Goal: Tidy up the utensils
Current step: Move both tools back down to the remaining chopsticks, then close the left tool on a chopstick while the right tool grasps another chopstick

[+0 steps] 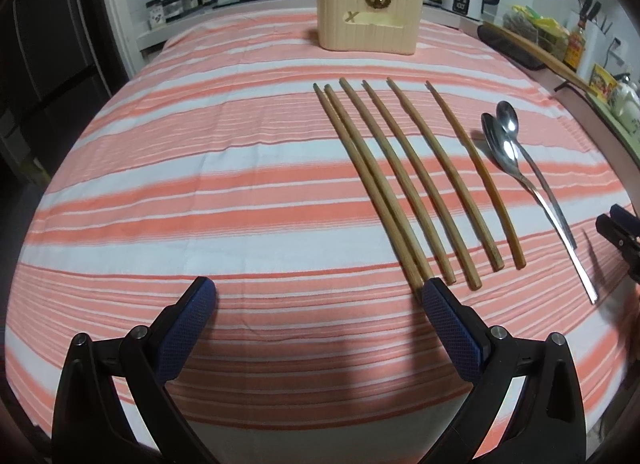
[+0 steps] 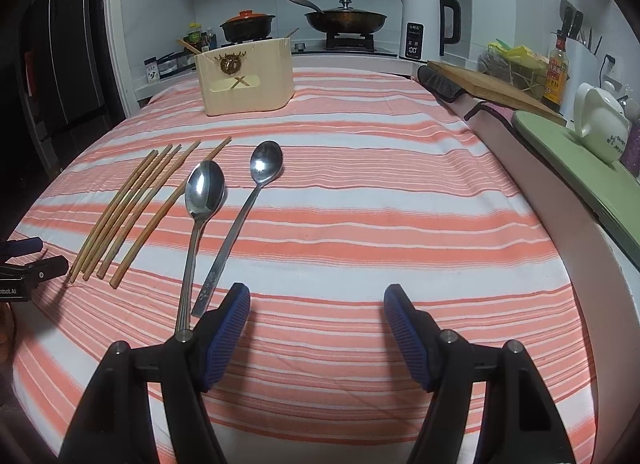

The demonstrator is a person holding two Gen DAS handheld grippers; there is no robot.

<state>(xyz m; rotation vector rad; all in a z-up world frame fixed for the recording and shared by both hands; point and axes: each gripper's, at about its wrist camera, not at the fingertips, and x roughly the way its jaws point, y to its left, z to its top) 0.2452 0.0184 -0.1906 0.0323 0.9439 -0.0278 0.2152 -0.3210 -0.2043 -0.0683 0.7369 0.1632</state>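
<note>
Several wooden chopsticks (image 1: 404, 179) lie side by side on the striped cloth, and also show in the right wrist view (image 2: 132, 207). Two steel spoons (image 1: 520, 167) lie to their right; in the right wrist view the larger spoon (image 2: 202, 199) and the smaller spoon (image 2: 248, 203) point away from me. A cream utensil holder (image 1: 370, 17) stands at the far side (image 2: 246, 77). My left gripper (image 1: 320, 296) is open and empty, its right finger by the near chopstick ends. My right gripper (image 2: 316, 304) is open and empty, just right of the spoon handles.
A striped pink and white cloth (image 2: 400, 223) covers the table. Behind it are a stove with a pan (image 2: 344, 21) and pot (image 2: 248, 25), a white kettle (image 2: 426, 25), a cutting board (image 2: 492, 85), bottles and a white teapot (image 2: 600, 123) along the right counter.
</note>
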